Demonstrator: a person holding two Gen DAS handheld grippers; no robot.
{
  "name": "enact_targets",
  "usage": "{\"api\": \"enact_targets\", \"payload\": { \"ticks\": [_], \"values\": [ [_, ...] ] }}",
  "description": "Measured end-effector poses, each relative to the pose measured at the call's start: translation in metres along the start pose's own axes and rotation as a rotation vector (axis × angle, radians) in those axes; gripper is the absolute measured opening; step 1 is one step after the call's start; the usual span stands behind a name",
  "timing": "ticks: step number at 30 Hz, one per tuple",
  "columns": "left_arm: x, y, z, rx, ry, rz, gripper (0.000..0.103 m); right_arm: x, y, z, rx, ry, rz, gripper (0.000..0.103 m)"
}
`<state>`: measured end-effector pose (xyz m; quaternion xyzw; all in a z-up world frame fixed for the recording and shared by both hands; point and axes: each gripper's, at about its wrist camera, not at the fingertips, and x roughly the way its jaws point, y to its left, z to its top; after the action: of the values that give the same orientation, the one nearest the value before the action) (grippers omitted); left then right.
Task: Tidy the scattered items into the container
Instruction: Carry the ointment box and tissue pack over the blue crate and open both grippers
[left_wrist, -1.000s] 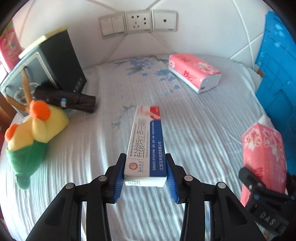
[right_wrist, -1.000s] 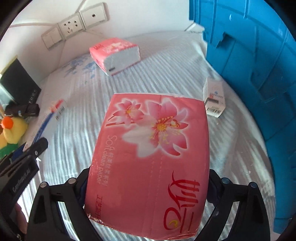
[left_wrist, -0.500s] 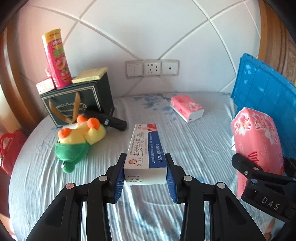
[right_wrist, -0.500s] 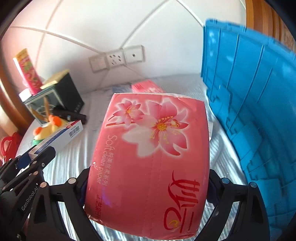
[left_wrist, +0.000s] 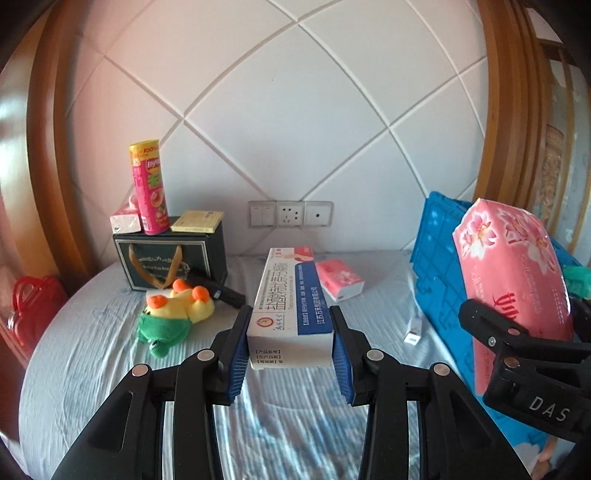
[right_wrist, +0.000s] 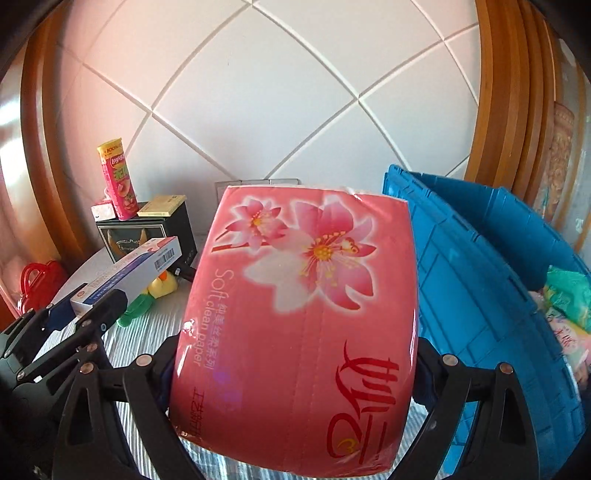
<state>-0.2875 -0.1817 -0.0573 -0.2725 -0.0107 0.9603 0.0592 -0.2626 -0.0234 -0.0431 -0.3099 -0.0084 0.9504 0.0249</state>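
My left gripper (left_wrist: 290, 339) is shut on a long white and blue medicine box (left_wrist: 291, 299) and holds it up above the bed; the box also shows in the right wrist view (right_wrist: 125, 273). My right gripper (right_wrist: 295, 373) is shut on a big pink tissue pack (right_wrist: 299, 317), held high beside the blue plastic crate (right_wrist: 480, 280). The pack (left_wrist: 513, 273) and crate (left_wrist: 443, 269) also show at the right of the left wrist view. Inside the crate lie green and pink items (right_wrist: 565, 295).
On the bed lie a small pink tissue pack (left_wrist: 340, 282), a yellow and green plush toy (left_wrist: 173, 314), a black folded umbrella (left_wrist: 218, 290) and a small white box (left_wrist: 413, 326). A dark gift bag (left_wrist: 170, 258) carries a crisps tube (left_wrist: 149, 188). A padded headboard stands behind.
Both grippers have risen well above the bed with their loads. The view has tilted up from the sheet to the headboard, and the crate's open top now shows to the right.
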Motion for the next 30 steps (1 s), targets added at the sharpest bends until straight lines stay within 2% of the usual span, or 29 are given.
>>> {"api": "enact_targets", "payload": {
  "ticks": [6, 11, 15, 19, 22, 25, 30],
  "values": [
    [-0.042, -0.059, 0.015, -0.002, -0.095, -0.016, 0.039, -0.057, -0.057, 0.016, 0.005, -0.106, -0.002, 0.094],
    [-0.072, -0.140, 0.027, -0.033, -0.178, -0.045, 0.039, -0.102, -0.138, 0.022, -0.023, -0.195, -0.023, 0.094],
    [-0.086, -0.220, 0.027, -0.029, -0.230, -0.057, 0.039, -0.112, -0.220, 0.016, -0.022, -0.222, -0.072, 0.094],
    [-0.089, -0.292, 0.024, -0.005, -0.210, -0.085, 0.039, -0.096, -0.295, 0.005, -0.002, -0.165, -0.128, 0.094],
    [-0.089, -0.337, 0.022, 0.051, -0.193, -0.089, 0.039, -0.081, -0.336, -0.004, 0.028, -0.113, -0.148, 0.094],
    [-0.085, -0.373, 0.018, 0.100, -0.165, -0.089, 0.039, -0.068, -0.364, -0.016, 0.045, -0.062, -0.145, 0.094],
    [-0.081, -0.414, 0.007, 0.155, -0.116, -0.100, 0.039, -0.049, -0.383, -0.032, 0.043, 0.008, -0.126, 0.094]
  ]
}}
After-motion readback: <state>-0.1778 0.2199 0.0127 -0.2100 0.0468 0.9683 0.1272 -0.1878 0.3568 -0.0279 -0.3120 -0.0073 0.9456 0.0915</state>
